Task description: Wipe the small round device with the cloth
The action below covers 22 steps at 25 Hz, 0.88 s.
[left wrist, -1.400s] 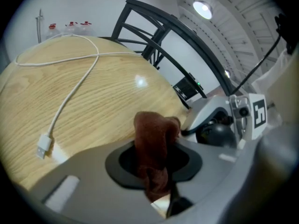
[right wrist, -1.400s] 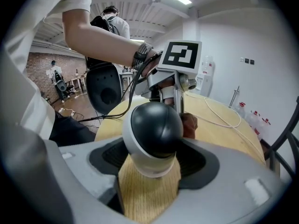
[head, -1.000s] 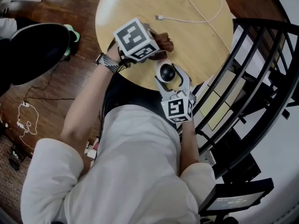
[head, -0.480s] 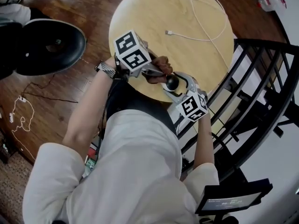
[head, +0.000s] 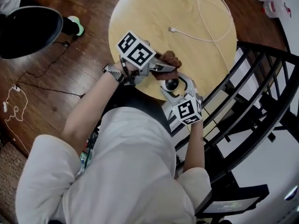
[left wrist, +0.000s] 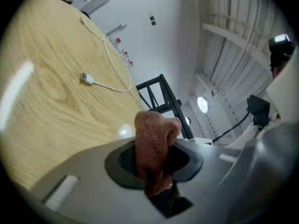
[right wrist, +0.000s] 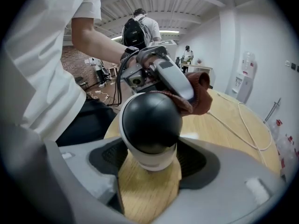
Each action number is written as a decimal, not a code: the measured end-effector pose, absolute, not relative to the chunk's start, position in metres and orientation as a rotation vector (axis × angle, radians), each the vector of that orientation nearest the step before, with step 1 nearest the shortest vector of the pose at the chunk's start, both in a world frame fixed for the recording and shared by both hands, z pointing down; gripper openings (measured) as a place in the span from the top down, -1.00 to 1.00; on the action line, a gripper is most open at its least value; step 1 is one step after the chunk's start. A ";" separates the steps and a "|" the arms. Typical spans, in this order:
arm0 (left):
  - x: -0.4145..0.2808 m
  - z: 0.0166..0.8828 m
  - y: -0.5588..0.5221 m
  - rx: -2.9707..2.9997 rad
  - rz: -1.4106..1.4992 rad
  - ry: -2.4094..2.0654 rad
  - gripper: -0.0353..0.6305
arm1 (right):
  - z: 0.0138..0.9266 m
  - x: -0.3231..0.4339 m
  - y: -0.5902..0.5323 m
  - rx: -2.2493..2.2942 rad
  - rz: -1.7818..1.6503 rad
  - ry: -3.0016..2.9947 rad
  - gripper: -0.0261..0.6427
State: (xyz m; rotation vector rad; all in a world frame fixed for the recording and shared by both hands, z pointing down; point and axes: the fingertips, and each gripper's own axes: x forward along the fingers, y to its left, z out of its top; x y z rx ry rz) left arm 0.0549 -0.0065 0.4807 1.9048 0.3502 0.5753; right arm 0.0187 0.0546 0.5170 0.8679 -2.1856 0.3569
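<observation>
Both grippers busy, cloth on the device at the table's 6 o'clock edge.
Right gripper [head: 172,85] has its jaws spread wide and clamped on the white base of the small round device [right wrist: 150,125], its black dome up. Left gripper [head: 167,69] comes in from the device's 10 o'clock, jaws pinched tight on the brown cloth [left wrist: 154,141]. The bunched cloth end touches the dome's top at about 1 o'clock in the right gripper view. Round wooden table [head: 145,17] beneath; white cable [head: 206,37] lies at its 1 o'clock, well apart.
</observation>
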 end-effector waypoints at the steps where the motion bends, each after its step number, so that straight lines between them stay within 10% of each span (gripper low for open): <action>1: 0.053 0.482 -0.007 1.901 0.551 0.316 0.57 | 0.517 0.018 0.055 0.890 0.362 -2.185 -0.06; 22: 0.065 0.533 -0.008 2.182 0.995 0.115 0.58 | 0.515 0.020 0.052 1.188 0.479 -2.133 -0.06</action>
